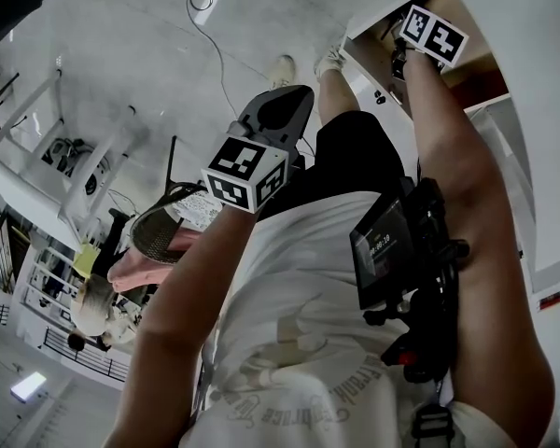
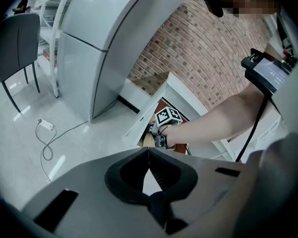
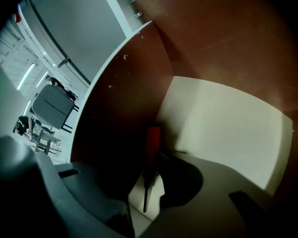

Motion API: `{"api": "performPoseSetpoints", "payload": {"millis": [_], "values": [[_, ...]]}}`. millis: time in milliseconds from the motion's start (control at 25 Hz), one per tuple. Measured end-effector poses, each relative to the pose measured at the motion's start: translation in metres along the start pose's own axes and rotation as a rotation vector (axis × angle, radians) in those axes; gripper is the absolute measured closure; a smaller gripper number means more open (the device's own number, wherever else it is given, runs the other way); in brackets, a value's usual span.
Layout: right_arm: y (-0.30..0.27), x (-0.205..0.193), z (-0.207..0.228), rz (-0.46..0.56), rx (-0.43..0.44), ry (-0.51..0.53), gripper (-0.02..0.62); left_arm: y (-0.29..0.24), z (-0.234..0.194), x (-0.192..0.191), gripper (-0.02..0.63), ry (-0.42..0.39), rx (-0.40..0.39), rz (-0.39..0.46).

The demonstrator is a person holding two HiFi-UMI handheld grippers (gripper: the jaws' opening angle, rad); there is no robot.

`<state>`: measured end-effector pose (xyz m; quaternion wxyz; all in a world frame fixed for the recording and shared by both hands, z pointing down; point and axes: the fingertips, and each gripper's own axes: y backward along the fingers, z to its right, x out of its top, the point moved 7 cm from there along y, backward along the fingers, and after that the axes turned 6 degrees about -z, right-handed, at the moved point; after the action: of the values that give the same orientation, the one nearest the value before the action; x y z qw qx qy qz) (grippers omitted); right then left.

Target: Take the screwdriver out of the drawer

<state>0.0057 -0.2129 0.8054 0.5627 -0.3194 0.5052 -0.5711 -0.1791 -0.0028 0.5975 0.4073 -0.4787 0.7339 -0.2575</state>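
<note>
Screwdriver (image 3: 149, 168) lay on the pale floor of the drawer (image 3: 223, 128), close along its brown left wall. Its long axis ran with the reach of the right tongs (image 3: 145, 192): red handle at the far end, dark shaft coming near, straight into the gap. Those tongs stood wide apart astride the shaft, gripping nothing, and were much the nearer pair. The left tongs (image 2: 149, 155) were together and empty, well back from the drawer. Deep shadow hid the blade's tip and whether either pad touched the shaft; the head view showed no screwdriver.
</note>
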Motion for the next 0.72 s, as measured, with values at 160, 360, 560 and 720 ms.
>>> {"api": "performPoseSetpoints", "payload": {"millis": [160,360,560,720], "values": [[0.002,0.006,0.006,-0.001,0.031,0.000,0.486,-0.004,0.004,0.007,0.584,-0.001,-0.004,0.003],[0.006,0.004,0.010,-0.021,0.061,0.003,0.489,-0.005,0.009,0.010,0.584,-0.008,-0.008,0.011],[0.011,-0.006,0.020,-0.028,0.075,-0.017,0.491,-0.008,0.015,0.013,0.584,-0.024,-0.013,0.001],[0.017,-0.014,0.023,-0.027,0.100,-0.010,0.491,-0.009,0.018,0.015,0.584,-0.043,-0.021,-0.004]]}}
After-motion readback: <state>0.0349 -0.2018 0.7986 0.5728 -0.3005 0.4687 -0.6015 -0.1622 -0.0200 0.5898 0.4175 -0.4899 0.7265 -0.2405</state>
